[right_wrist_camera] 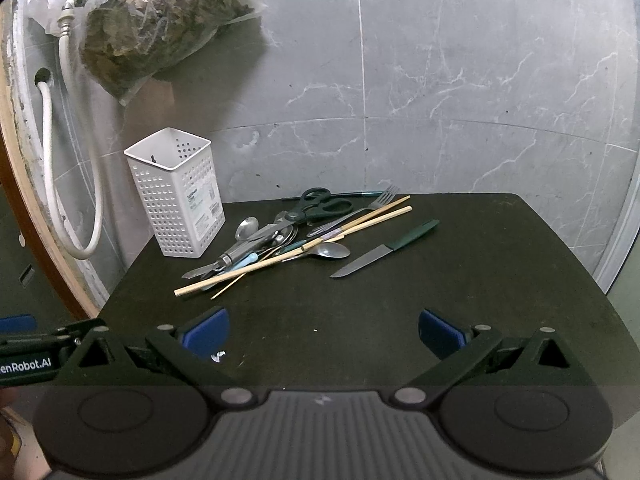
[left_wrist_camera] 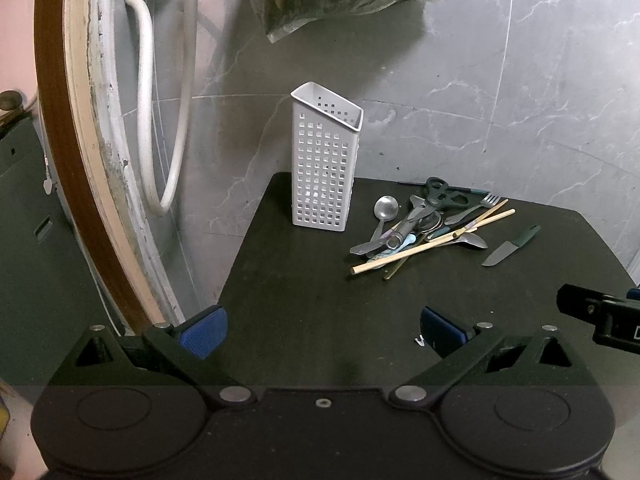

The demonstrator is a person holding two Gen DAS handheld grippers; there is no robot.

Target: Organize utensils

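A white perforated utensil holder (left_wrist_camera: 325,160) (right_wrist_camera: 176,192) stands upright at the back left of the black table (left_wrist_camera: 320,304) (right_wrist_camera: 480,300). Beside it lies a pile of utensils (left_wrist_camera: 424,226) (right_wrist_camera: 288,236): spoons, a fork, black-handled scissors (right_wrist_camera: 320,205), wooden chopsticks (right_wrist_camera: 296,250). A green-handled knife (left_wrist_camera: 512,245) (right_wrist_camera: 384,254) lies apart, right of the pile. My left gripper (left_wrist_camera: 324,332) and right gripper (right_wrist_camera: 324,332) are both open and empty, hovering over the table's near side, well short of the utensils.
A grey marbled tile wall stands behind the table. A plastic bag of dried leaves (right_wrist_camera: 160,20) hangs above the holder. A white hose (left_wrist_camera: 146,100) (right_wrist_camera: 52,152) loops on the left wall by a wooden frame (left_wrist_camera: 60,140).
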